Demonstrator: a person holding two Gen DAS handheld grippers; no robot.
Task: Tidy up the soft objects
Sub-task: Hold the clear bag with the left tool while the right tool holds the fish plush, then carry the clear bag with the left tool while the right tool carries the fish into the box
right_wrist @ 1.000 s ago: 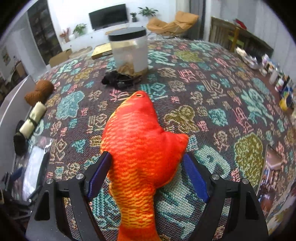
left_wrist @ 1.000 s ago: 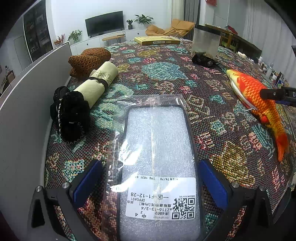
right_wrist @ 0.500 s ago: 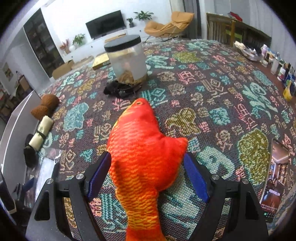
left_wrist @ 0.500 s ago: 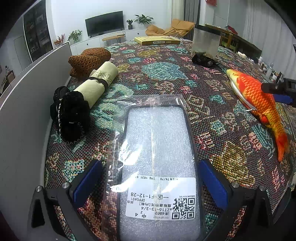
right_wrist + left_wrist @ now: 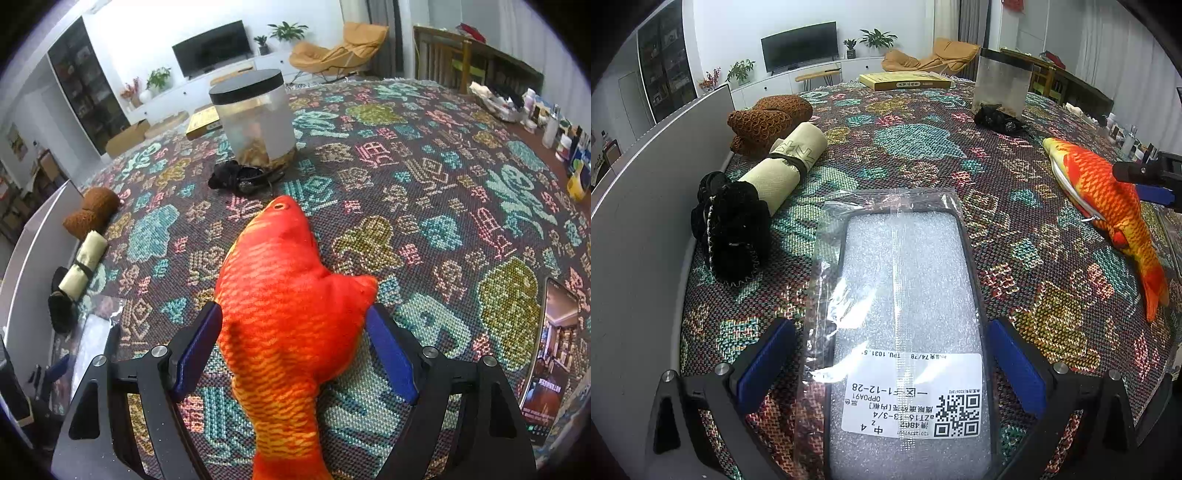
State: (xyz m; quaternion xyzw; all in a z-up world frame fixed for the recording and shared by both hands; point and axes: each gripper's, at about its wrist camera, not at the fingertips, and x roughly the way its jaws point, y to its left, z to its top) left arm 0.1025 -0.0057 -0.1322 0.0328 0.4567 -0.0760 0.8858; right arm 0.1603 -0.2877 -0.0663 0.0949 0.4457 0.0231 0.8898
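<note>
An orange plush fish lies on the patterned tablecloth; it also shows at the right of the left wrist view. My right gripper is open, its blue pads on either side of the fish's body, just above it. My left gripper is open around a bagged foam-wrapped phone case lying flat. A black knitted item, a rolled beige cloth and a brown knitted item lie in a row at the left edge.
A clear jar with a black lid stands at the back with a small black bundle before it. A yellow book lies far back. A grey panel borders the left. A phone lies right.
The right gripper has risen and pulled back a little over the fish, still open. The left gripper and the phone case have not moved.
</note>
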